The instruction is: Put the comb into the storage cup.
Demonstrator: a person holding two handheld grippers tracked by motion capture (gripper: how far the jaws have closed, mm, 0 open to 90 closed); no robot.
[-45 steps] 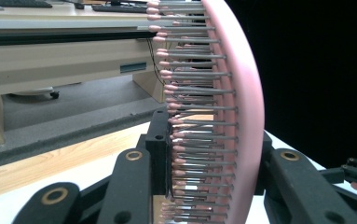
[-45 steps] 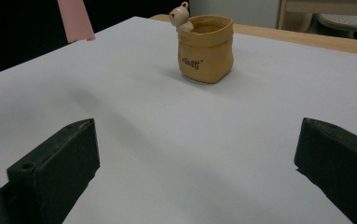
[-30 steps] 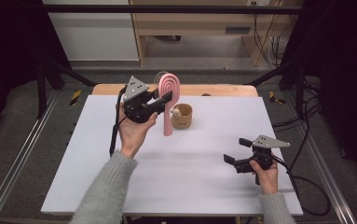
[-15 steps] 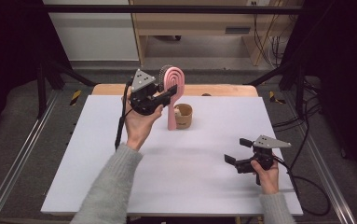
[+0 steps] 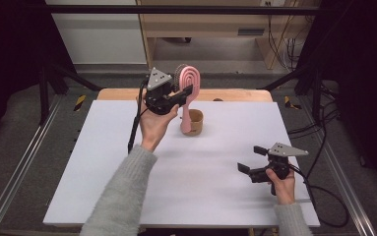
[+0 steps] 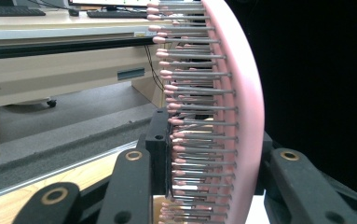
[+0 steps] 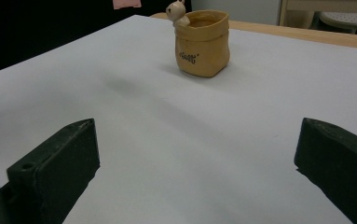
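A: While I stand here by the white tabletop [image 5: 127, 167], shall I read off the items?

B: Go on. Item one?

A: One pink plastic hairbrush with an oval head and grey, pink-tipped bristles [image 5: 191, 91]. Held upright above the far middle of the tabletop, head uppermost, handle pointing down beside the pot.

B: Held by what?

A: Left gripper [image 5: 182, 94], black, with a grey three-cornered plate on top, raised in the person's left hand [image 5: 152, 123]. Its jaws pinch the brush head, one on the bristle side, one on the smooth pink back. From the left gripper view the bristles [image 6: 199, 93] run in rows off the curved pink back, with one black jaw pressed in among them.

B: Item two?

A: One small tan pot shaped like a soft sack [image 7: 202, 44], dark lettering on its front, a little pale animal figure at its rim. Stands upright on the tabletop, far middle, just beside the brush handle. Whether the handle touches it I cannot tell.

B: And the other gripper?

A: Right gripper [image 5: 251, 158], black, same grey plate, held low in the right hand [image 5: 282, 183] near the front right corner of the tabletop, well apart from the pot. Jaws spread wide, nothing between them.

B: Anything else?

A: A grey knitted sleeve [image 5: 122, 196] on the left forearm.
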